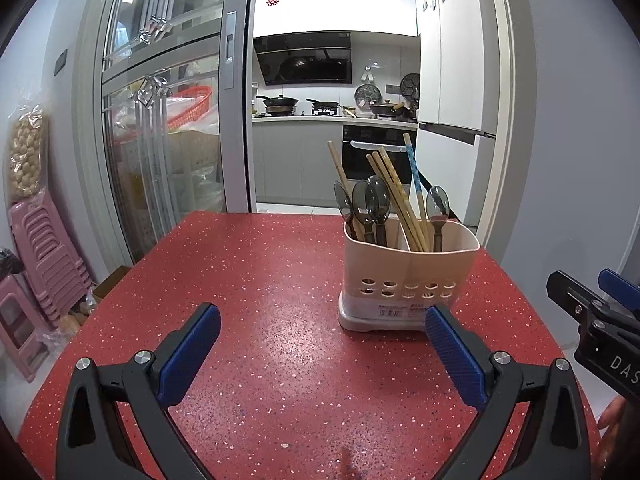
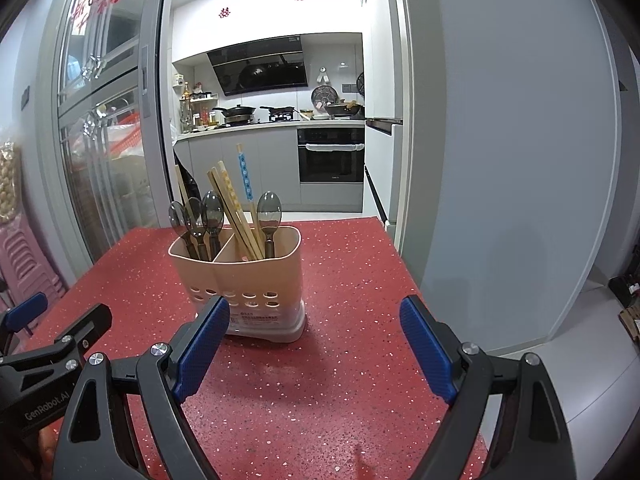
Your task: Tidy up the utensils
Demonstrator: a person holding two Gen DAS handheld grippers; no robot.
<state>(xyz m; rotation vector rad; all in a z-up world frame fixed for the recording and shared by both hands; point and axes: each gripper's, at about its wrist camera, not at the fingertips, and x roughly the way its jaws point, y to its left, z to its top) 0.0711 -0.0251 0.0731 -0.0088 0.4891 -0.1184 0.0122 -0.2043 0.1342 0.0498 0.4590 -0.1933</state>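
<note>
A beige two-compartment utensil holder (image 1: 404, 276) (image 2: 244, 276) stands on the red speckled table (image 1: 260, 300) (image 2: 340, 300). Its left compartment holds three dark spoons (image 1: 368, 204) (image 2: 196, 212). Its right compartment holds several wooden chopsticks (image 1: 394, 196) (image 2: 232, 204), a blue-patterned one (image 2: 244, 176) and one more spoon (image 1: 437, 204) (image 2: 269, 210). My left gripper (image 1: 322, 320) is open and empty, just left of and short of the holder. My right gripper (image 2: 314, 316) is open and empty, in front of the holder. Each gripper shows at the edge of the other's view (image 1: 592, 300) (image 2: 56, 320).
Stacked pink plastic stools (image 1: 44, 256) stand on the floor left of the table. A glass sliding door (image 1: 160, 120) is at the far left. Beyond the table's far edge is a kitchen with an oven (image 2: 331, 156) and a white fridge (image 1: 456, 80).
</note>
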